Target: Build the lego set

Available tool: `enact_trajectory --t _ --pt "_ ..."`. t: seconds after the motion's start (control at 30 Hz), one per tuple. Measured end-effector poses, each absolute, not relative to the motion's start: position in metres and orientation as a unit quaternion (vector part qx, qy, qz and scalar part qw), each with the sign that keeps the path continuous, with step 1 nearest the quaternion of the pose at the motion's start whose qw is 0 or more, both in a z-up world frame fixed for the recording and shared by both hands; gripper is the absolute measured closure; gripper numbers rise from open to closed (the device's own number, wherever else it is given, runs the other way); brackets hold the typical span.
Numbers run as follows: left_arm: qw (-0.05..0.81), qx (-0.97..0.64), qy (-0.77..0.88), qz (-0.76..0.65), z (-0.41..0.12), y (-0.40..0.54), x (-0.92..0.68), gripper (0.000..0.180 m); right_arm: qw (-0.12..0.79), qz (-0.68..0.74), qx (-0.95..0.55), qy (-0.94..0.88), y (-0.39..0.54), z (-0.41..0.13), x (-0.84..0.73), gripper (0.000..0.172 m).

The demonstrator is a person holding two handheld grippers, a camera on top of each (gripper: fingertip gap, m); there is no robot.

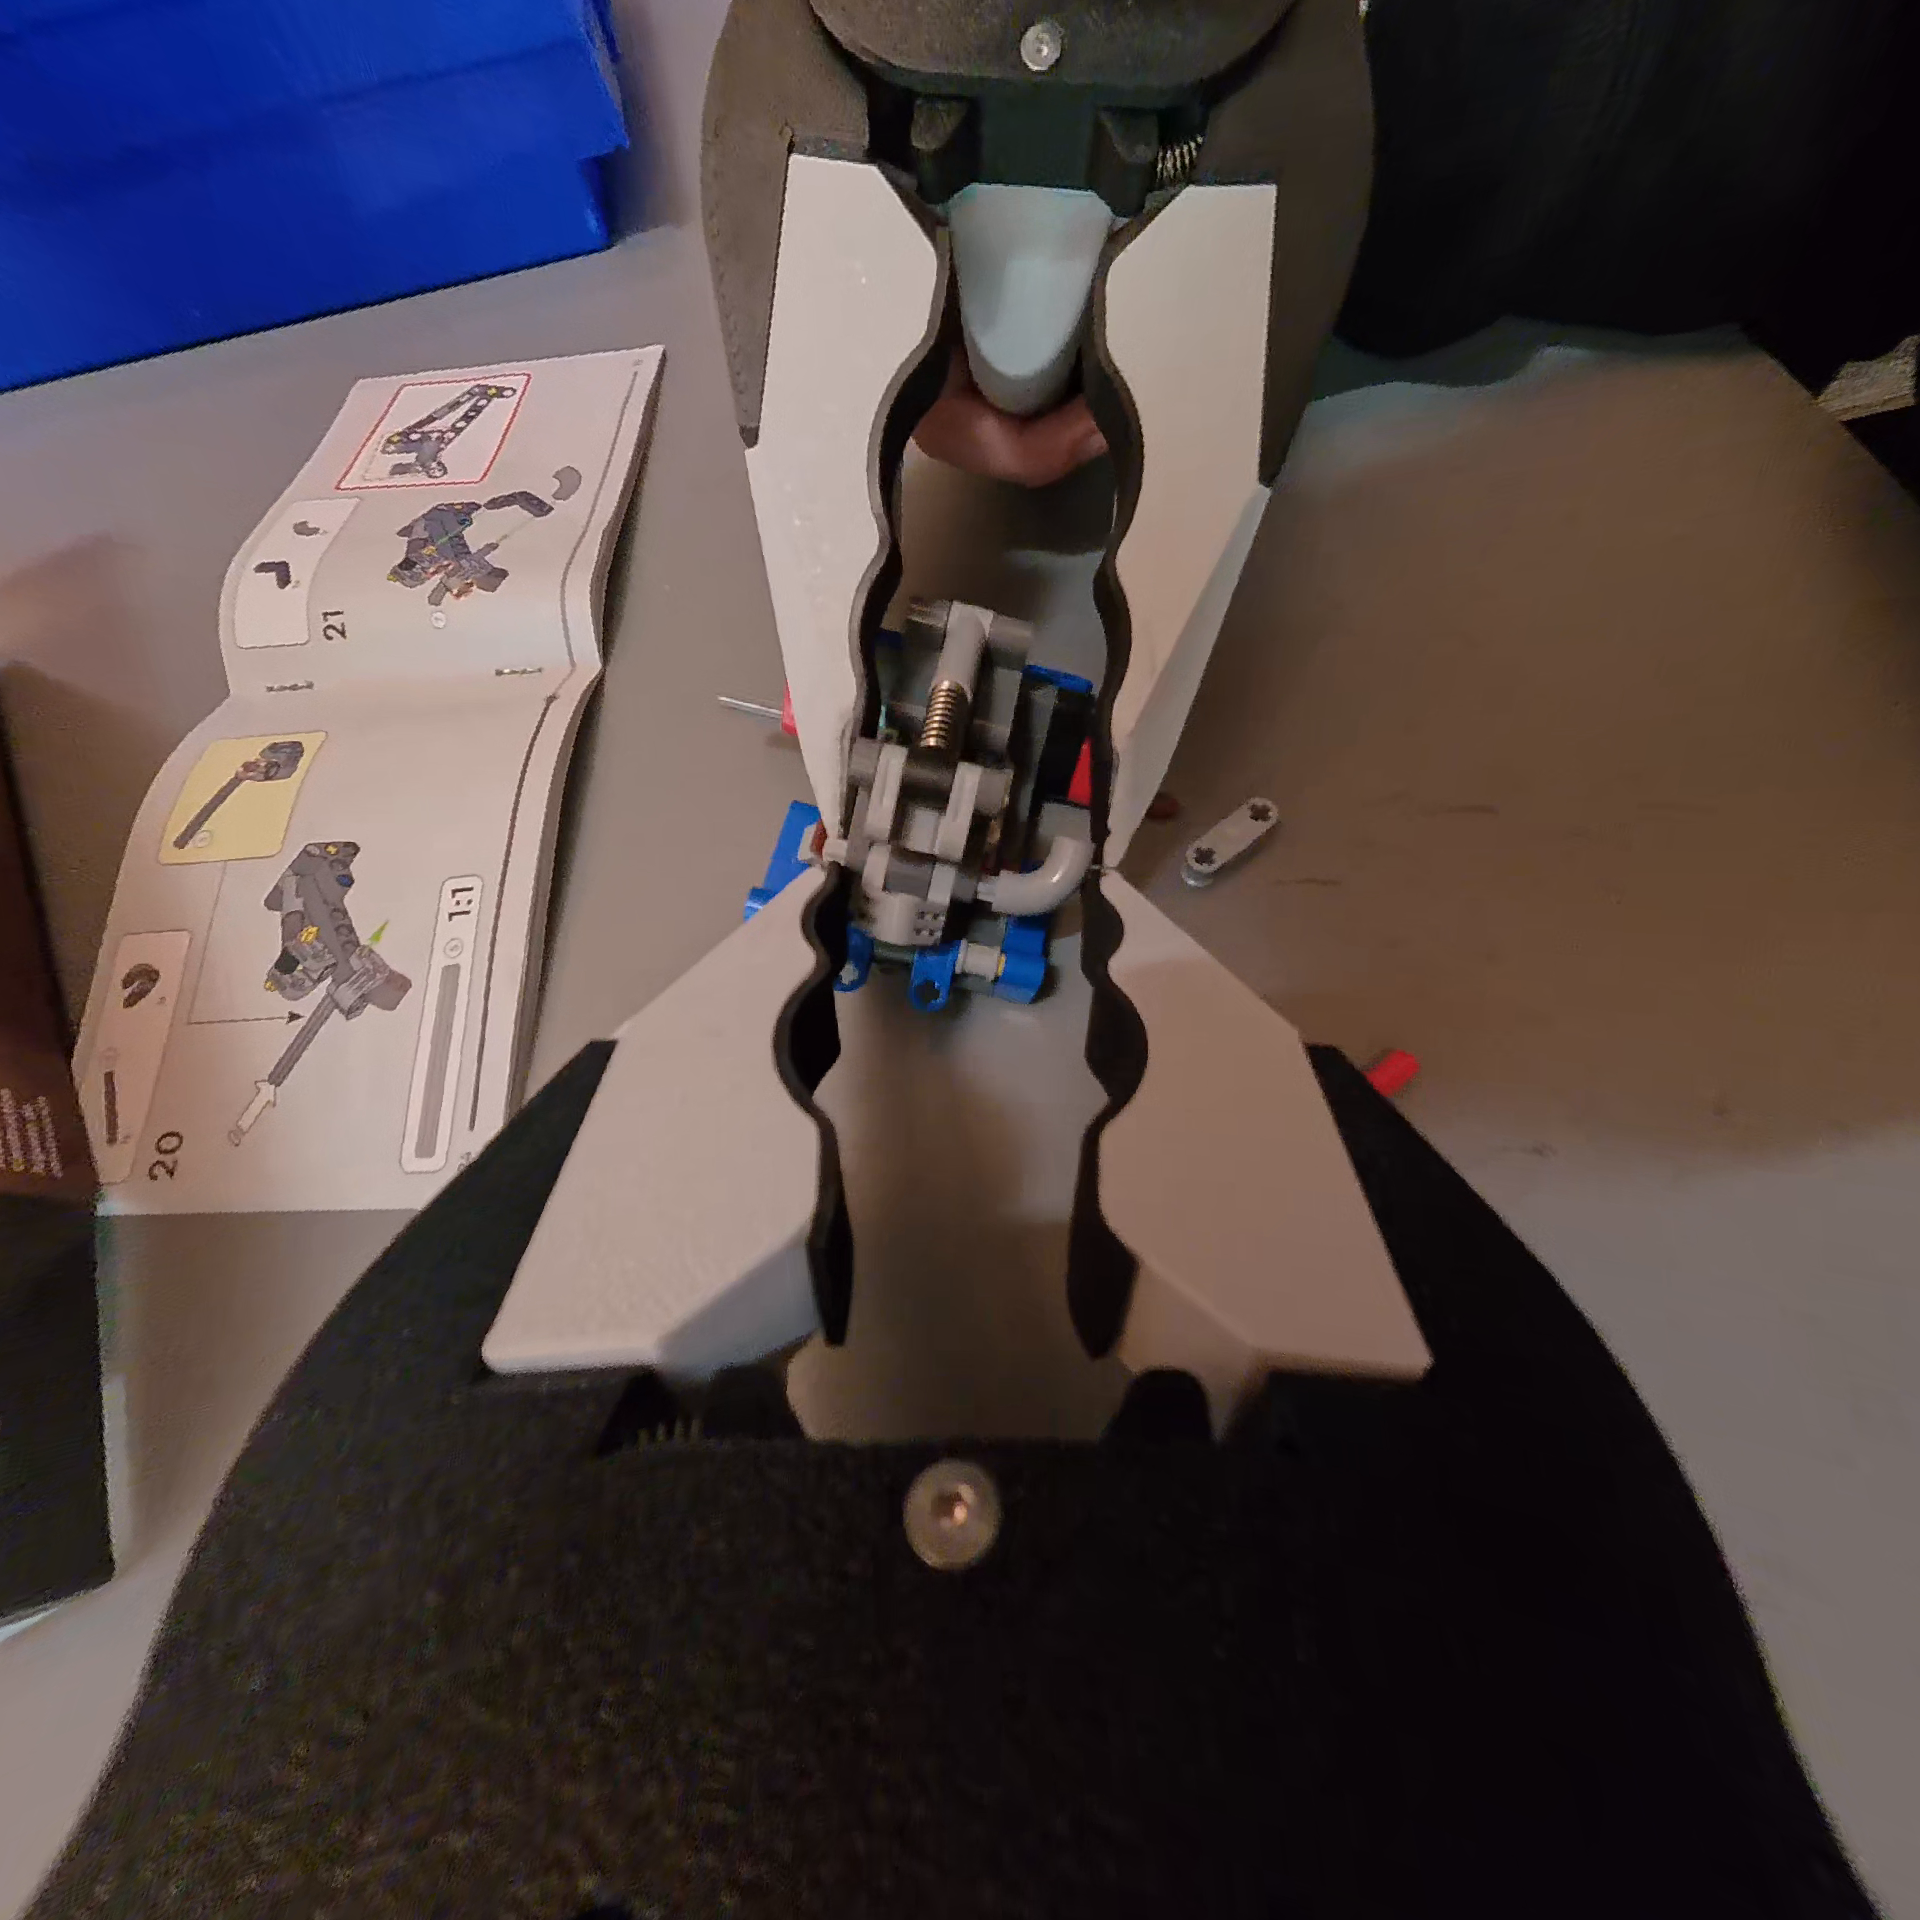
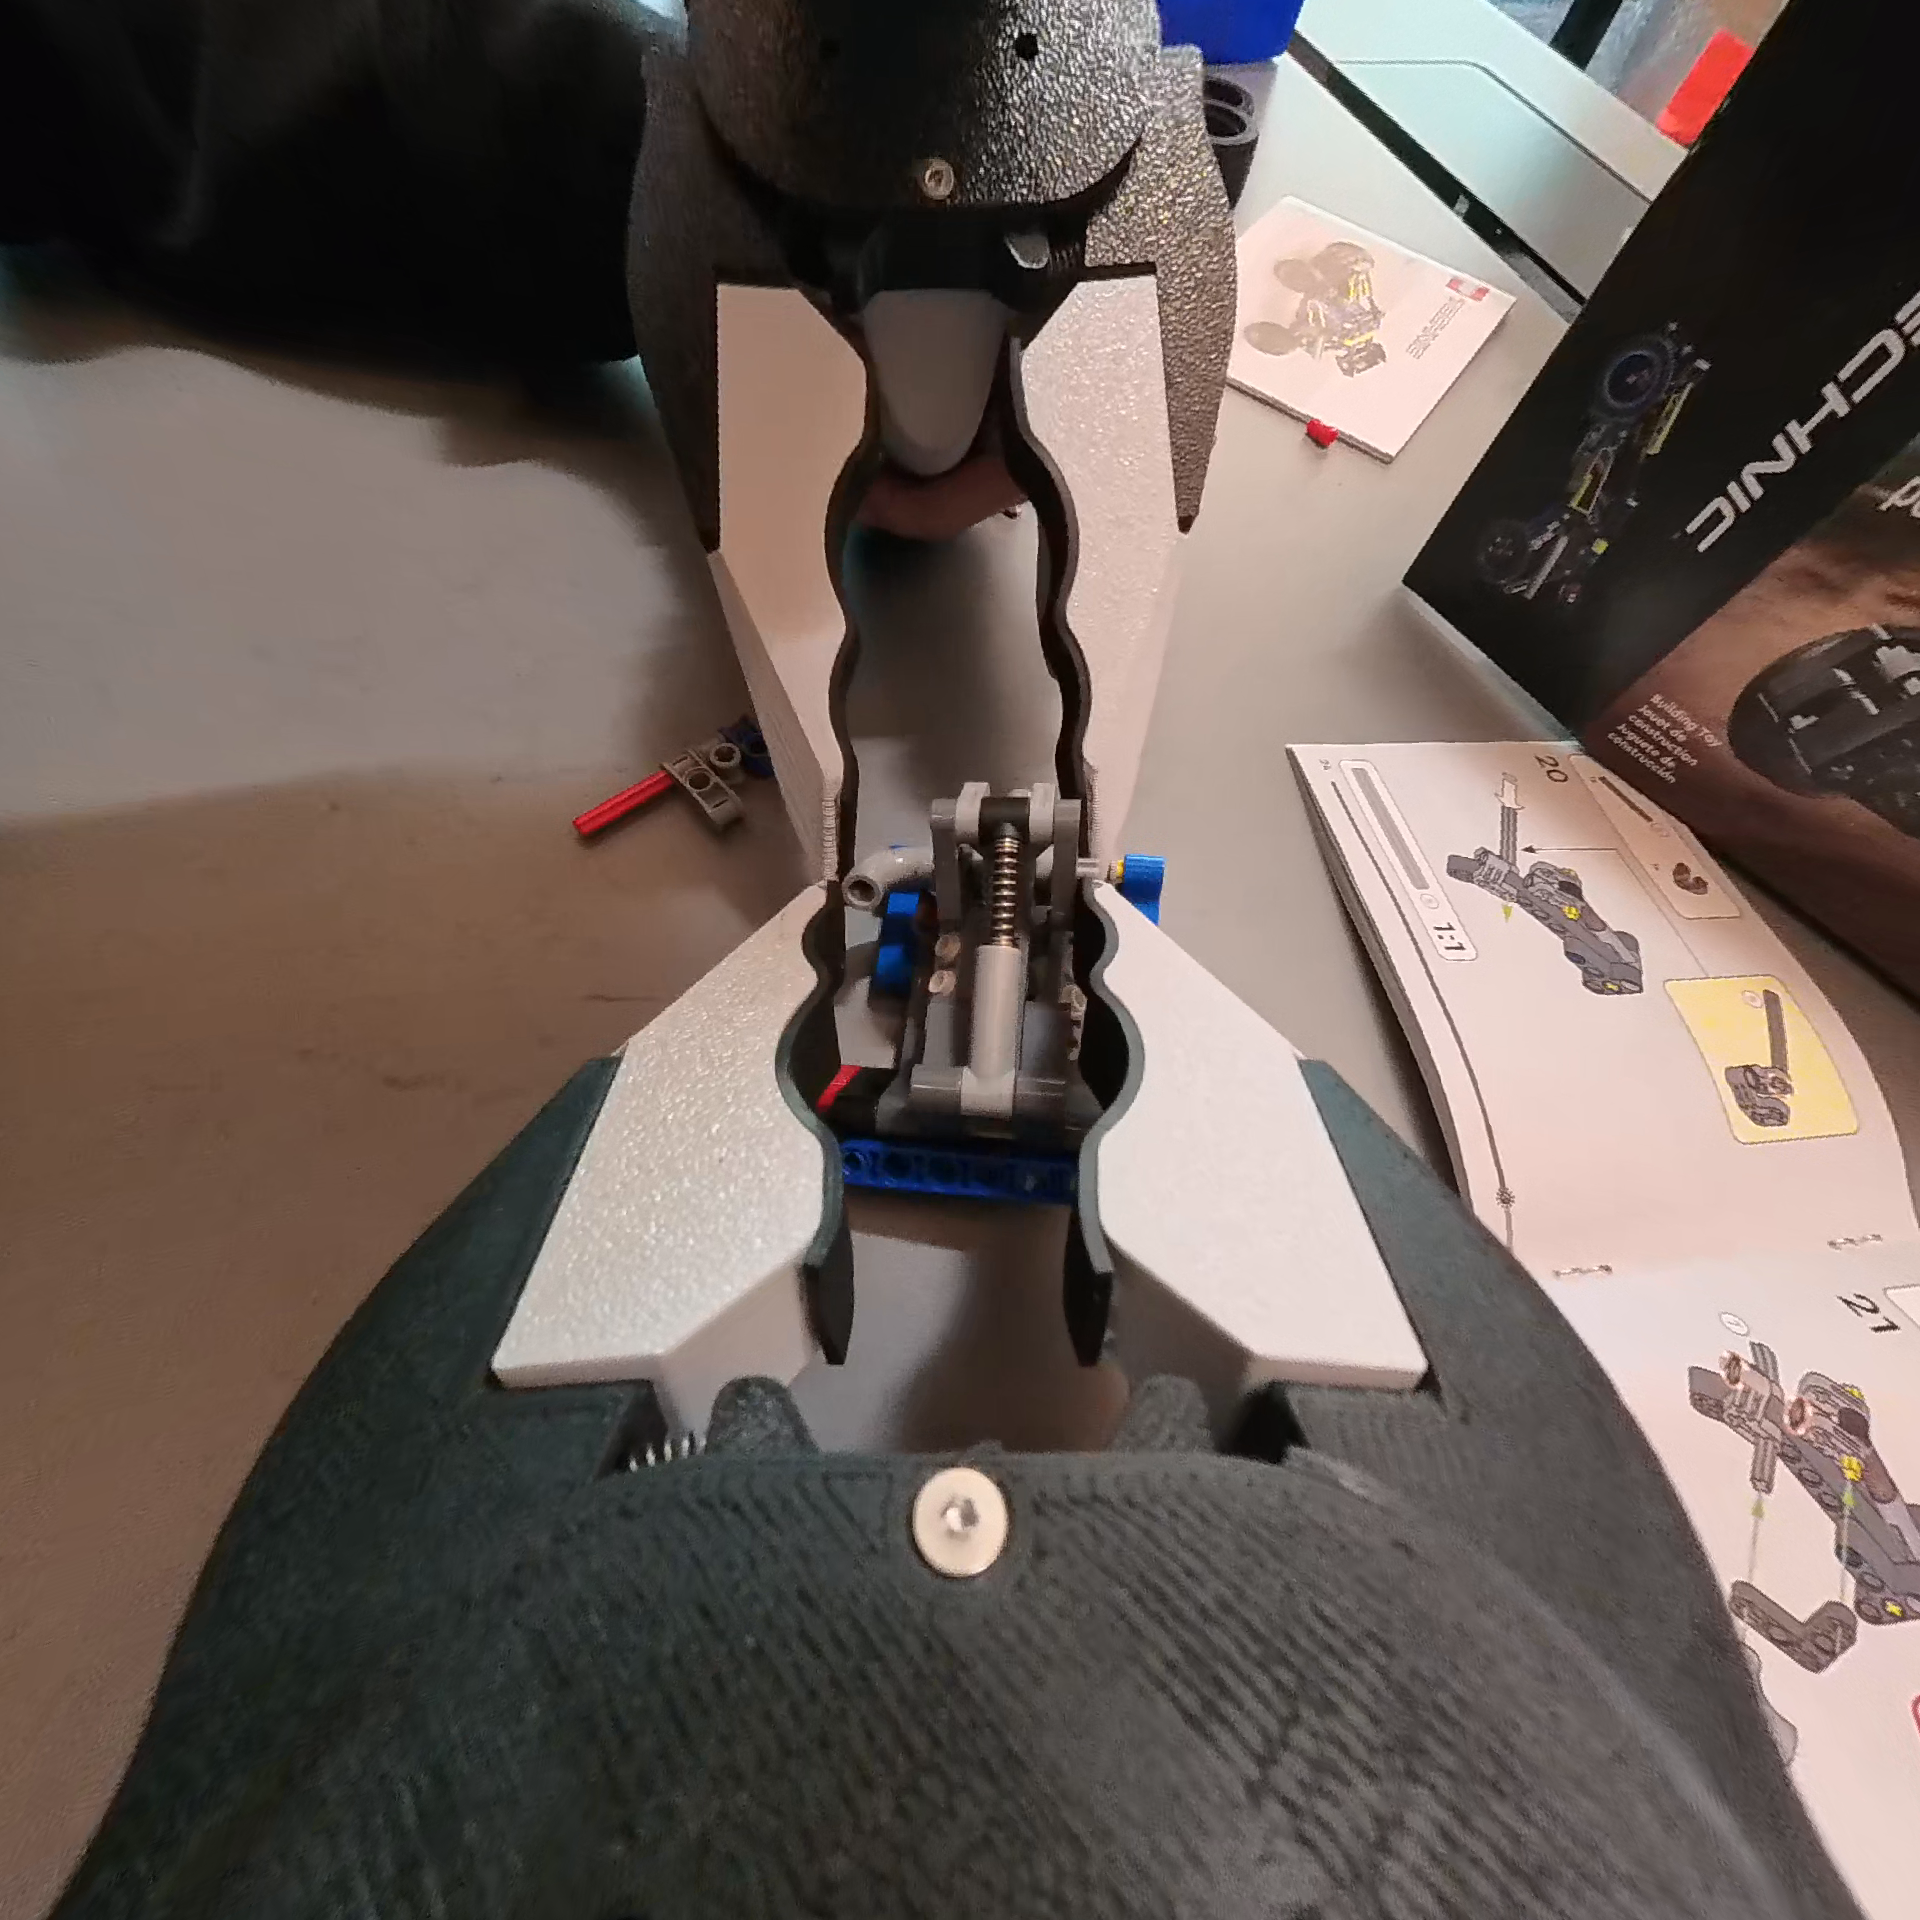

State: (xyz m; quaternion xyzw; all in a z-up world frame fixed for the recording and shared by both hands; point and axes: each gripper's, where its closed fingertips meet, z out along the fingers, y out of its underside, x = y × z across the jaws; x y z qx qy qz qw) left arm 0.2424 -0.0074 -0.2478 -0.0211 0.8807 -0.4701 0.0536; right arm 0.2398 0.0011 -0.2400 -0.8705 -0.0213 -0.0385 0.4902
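The table (image 1: 1558, 1039) has a plain grey matte surface, lit unevenly with soft shadows. Stacked blue plastic bins (image 1: 291, 156) stand at one edge. A dark cloth mass (image 2: 260, 156) lies along another side.

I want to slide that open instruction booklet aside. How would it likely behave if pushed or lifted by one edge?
The instruction booklet would probably flop: its thin pages already bow upward at the fold. Pushed flat on the grey table, it likely slides rather than rolls. Lifted by one page, it may sag or fall shut.
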Motion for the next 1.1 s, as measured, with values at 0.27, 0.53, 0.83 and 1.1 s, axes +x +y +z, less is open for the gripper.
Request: enact_trajectory --t 0.27,0.53,0.83,1.1 --pt "0.077 -0.013 0.891 -0.447 -0.2489 -0.0058 0.2449 0.141 0.486 -0.052 -0.872 -0.021 0.0020 -0.2413 0.2424 0.131" --pt "0.072 -0.019 0.887 -0.456 -0.2485 -0.0061 0.2457 0.142 0.486 -0.055 -0.872 -0.026 0.0021 -0.2414 0.2434 0.132" --pt "0.077 -0.014 0.883 -0.462 -0.2483 -0.0061 0.2471 0.143 0.485 -0.061 -0.872 -0.030 0.0023 -0.2415 0.2446 0.132" --pt "0.071 -0.014 0.883 -0.464 -0.2479 -0.0056 0.2482 0.145 0.486 -0.060 -0.871 -0.033 0.0029 -0.2412 0.2454 0.134"
